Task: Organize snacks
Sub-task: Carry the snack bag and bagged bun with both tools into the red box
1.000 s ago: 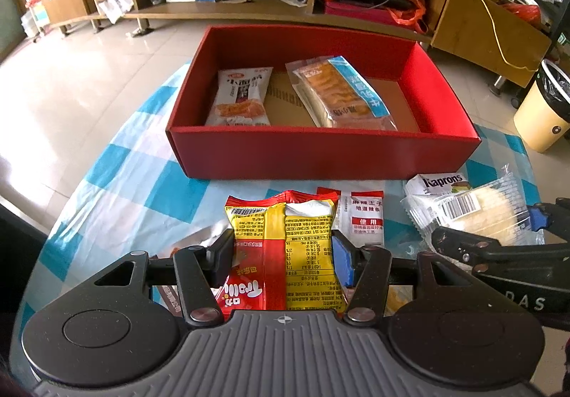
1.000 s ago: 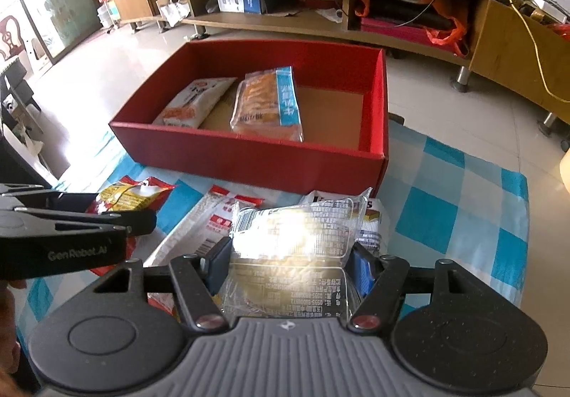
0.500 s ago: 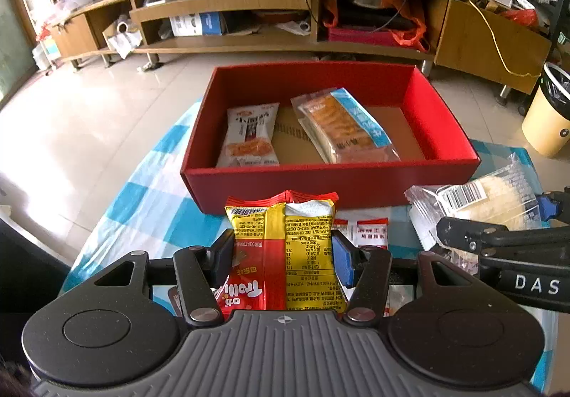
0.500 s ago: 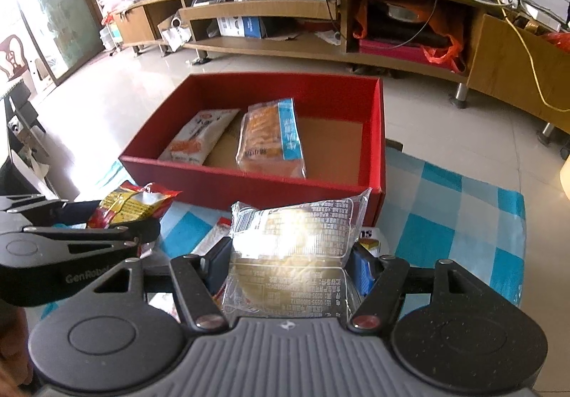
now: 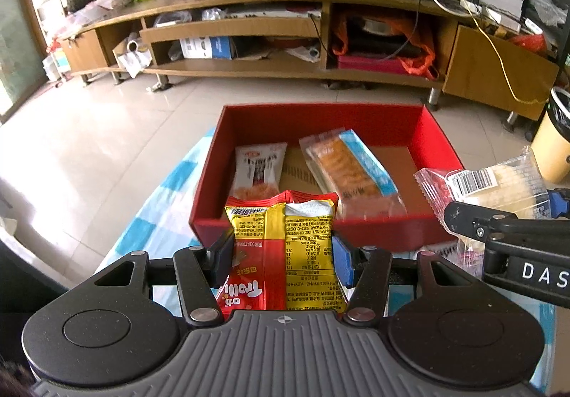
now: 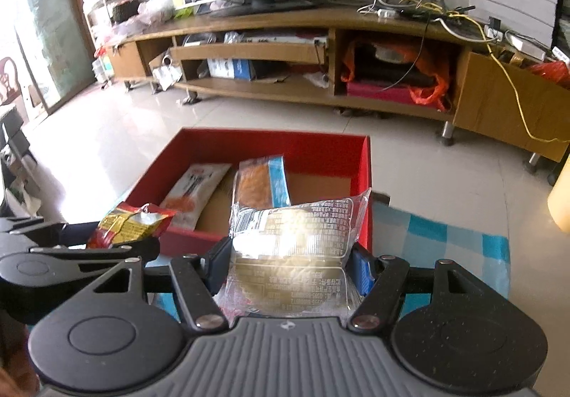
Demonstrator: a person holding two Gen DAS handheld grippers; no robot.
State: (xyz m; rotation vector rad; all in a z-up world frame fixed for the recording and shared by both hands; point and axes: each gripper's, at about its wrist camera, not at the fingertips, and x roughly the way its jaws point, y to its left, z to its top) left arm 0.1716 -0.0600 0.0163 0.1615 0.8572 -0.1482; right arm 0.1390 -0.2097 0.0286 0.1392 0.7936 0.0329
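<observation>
My left gripper (image 5: 281, 259) is shut on a red and yellow snack bag (image 5: 285, 247), held above the table just short of the red box (image 5: 384, 233). My right gripper (image 6: 288, 268) is shut on a clear packet with a pale round cake (image 6: 295, 254), also lifted near the box's front wall (image 6: 199, 240). Inside the box lie a white snack packet (image 5: 258, 165) on the left and a clear packet of orange biscuits with a blue stripe (image 5: 352, 172) in the middle. The box's right part shows bare cardboard. Each gripper appears in the other's view: the right one (image 5: 506, 233), the left one (image 6: 71, 247).
The box stands on a blue and white checked cloth (image 6: 441, 254). Beyond the table are a tiled floor and a long wooden TV cabinet (image 5: 249, 30). A yellow bin with a black liner (image 5: 555, 144) stands on the floor at the right.
Both grippers have risen with their packets and tilted up, so the box sits lower and smaller in view. The packets left on the cloth have dropped out of sight.
</observation>
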